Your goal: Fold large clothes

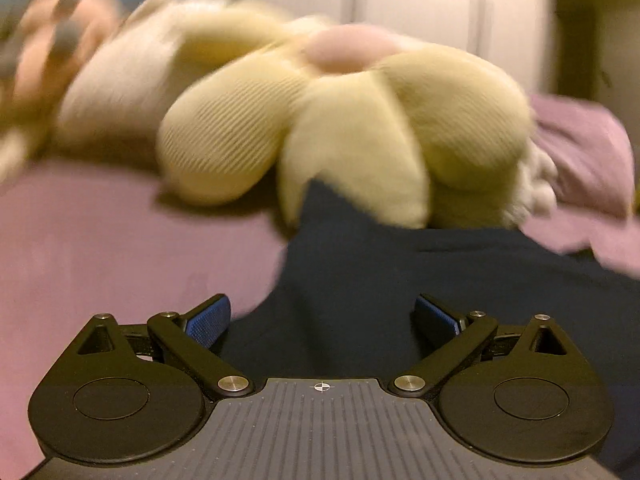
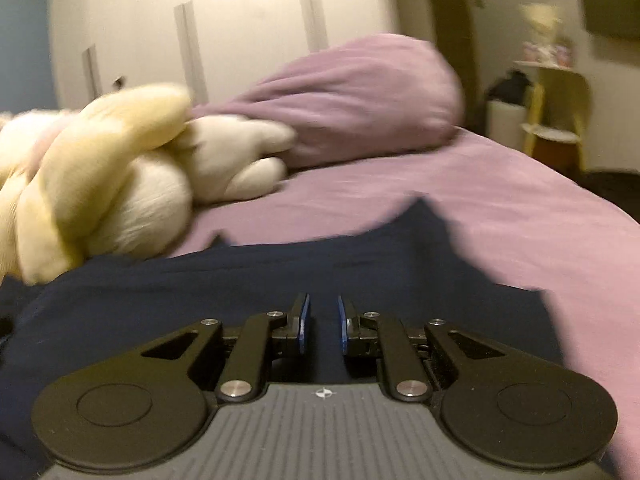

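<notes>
A dark navy garment lies spread on a purple bed sheet. My left gripper is wide open and low over the garment's left part, with cloth between and below its blue pads. In the right wrist view the same garment spreads under my right gripper. Its jaws stand close together with a narrow gap, and dark cloth shows in that gap. I cannot tell whether the pads pinch the cloth. A pointed corner of the garment sticks up ahead.
A yellow flower-shaped plush cushion with a pink centre lies just beyond the garment, also in the right wrist view. A purple pillow lies at the back. White wardrobe doors stand behind. A yellow side table stands at right.
</notes>
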Action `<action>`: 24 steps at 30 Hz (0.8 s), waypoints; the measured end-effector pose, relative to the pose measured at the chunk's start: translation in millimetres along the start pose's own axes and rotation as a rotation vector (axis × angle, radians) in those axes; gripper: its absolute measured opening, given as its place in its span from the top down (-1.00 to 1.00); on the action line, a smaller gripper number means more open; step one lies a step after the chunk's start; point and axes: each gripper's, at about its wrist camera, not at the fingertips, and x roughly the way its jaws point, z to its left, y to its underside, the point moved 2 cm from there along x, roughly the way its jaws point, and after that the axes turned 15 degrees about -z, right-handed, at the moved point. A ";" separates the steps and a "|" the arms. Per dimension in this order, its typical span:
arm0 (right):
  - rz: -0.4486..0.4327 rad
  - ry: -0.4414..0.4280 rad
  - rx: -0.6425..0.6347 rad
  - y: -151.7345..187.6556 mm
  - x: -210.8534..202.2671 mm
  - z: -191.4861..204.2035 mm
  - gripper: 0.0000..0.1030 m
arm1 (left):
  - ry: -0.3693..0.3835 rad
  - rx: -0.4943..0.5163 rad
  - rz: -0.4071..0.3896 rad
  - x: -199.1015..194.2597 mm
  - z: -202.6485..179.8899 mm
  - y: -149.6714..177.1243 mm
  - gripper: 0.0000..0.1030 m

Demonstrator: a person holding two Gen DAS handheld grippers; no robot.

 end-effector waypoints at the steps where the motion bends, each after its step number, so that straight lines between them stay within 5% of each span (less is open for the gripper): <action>1: -0.008 0.037 0.008 3.0 -5.5 -14.9 0.80 | -0.033 -0.047 0.026 5.6 7.3 1.8 -0.99; 4: -0.007 0.010 0.162 14.6 -8.1 -46.6 0.99 | -0.074 -0.074 0.065 10.5 10.7 0.5 -1.00; 10: 0.051 0.015 0.184 8.5 -13.1 -49.3 0.99 | -0.055 -0.010 0.067 -38.3 20.7 1.3 -1.00; 13: 0.060 -0.020 0.318 13.6 -50.9 -77.3 0.99 | -0.029 -0.036 0.099 -72.4 39.7 12.2 -1.00; 17: 0.062 -0.010 0.469 30.6 -141.2 -120.2 0.99 | 0.119 -0.199 0.237 -121.2 63.8 25.8 -1.00; 18: 0.062 -0.001 0.505 32.8 -162.4 -129.1 0.94 | 0.157 -0.239 0.275 -131.6 68.2 29.4 -1.00; 19: 0.072 0.027 0.542 35.2 -185.9 -138.9 0.65 | 0.186 -0.267 0.290 -139.7 70.6 32.0 -1.00; 20: 0.081 0.068 0.571 38.6 -201.0 -146.0 -0.11 | 0.209 -0.284 0.294 -147.1 71.8 32.9 -1.00; 21: 0.097 0.094 0.615 44.2 -213.9 -153.4 -0.29 | 0.224 -0.293 0.296 -149.3 72.0 32.0 -1.00; 24: 0.178 -0.012 0.795 62.9 -214.5 -163.6 -0.26 | 0.229 -0.388 0.331 -142.0 71.8 28.9 -1.00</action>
